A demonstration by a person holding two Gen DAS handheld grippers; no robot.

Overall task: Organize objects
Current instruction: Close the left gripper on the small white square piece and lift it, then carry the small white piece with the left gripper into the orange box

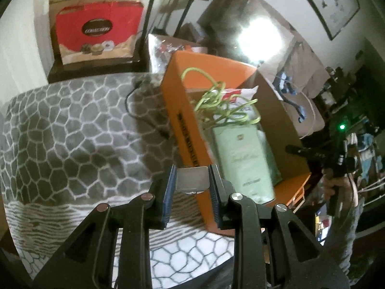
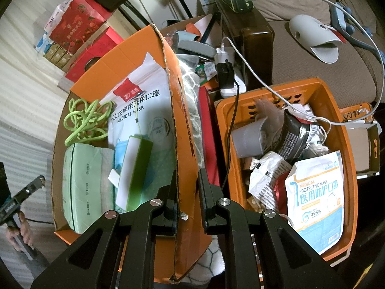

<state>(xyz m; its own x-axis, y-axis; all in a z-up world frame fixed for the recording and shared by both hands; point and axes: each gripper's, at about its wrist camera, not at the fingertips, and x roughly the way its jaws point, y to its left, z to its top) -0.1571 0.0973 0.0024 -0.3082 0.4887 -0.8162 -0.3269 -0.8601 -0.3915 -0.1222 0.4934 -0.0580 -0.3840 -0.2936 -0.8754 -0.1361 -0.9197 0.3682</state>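
The orange cardboard box (image 2: 185, 130) is the largest piece: open-topped, brown inside, black lettering along one outer side, standing on a grey blanket (image 1: 72, 132) patterned with white cells. In the right wrist view its long axis runs away from the camera, the near end low in the picture. The right tongs (image 2: 189, 197) are clenched on the box's near side wall, one pad inside, one outside.

Beside it on the right sits an orange plastic basket (image 2: 336, 110), long axis also running away from the camera, filled with packets, a grey cup and a white mask pack.

Inside the box lie a white medical mask pack (image 2: 144, 110), a pale green tissue pack (image 2: 84, 183) lengthwise along the left wall, a green and white bar-shaped device (image 2: 134, 173) tilted on the contents with its long axis toward the far end, and a coiled lime green cord (image 2: 84, 120).

The left tongs (image 1: 191, 187) grasp a small flat silver metal piece (image 1: 191, 177) over the blanket, just beside the box's outer wall; its broad face is toward the camera.
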